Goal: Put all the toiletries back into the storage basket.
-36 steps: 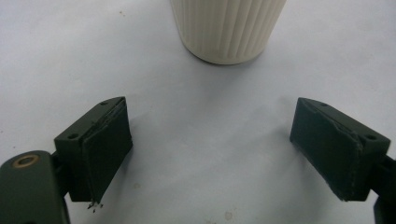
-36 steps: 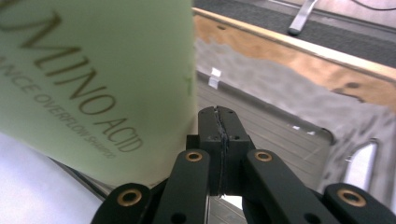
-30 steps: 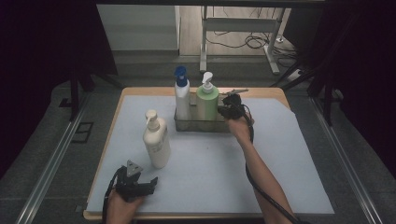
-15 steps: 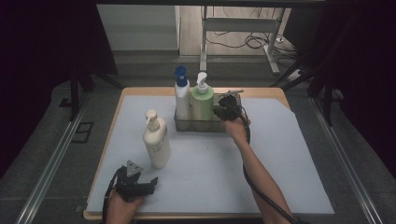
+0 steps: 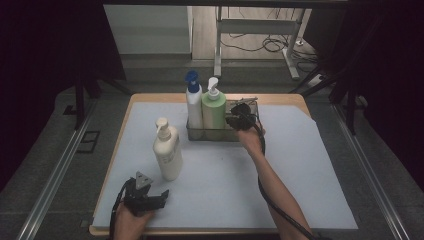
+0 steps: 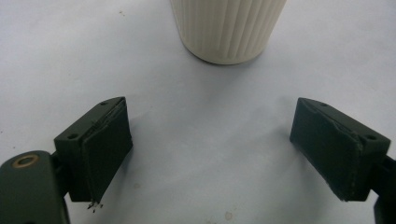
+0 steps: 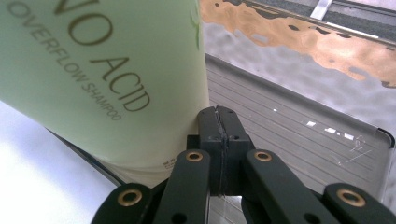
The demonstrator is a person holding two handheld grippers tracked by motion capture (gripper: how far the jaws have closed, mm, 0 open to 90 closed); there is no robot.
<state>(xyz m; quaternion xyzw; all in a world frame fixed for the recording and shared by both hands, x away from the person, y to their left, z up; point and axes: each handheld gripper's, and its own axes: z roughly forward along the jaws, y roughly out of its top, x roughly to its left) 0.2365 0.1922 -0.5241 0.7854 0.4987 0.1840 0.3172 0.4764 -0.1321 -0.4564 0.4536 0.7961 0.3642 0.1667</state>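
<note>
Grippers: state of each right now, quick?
Left gripper: open, nothing held, aimed at the cream bottle.
Right gripper: closed, nothing between its pads, beside the green shampoo bottle in the metal tray.

Green shampoo bottle [image 5: 213, 111] upright in metal tray [image 5: 212, 135].

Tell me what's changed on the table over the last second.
The right gripper, jaws shut and empty, nudged the green shampoo bottle slightly left in the metal tray, toward the blue-capped bottle. The left gripper stayed open near the cream bottle, which didn't move.
</note>
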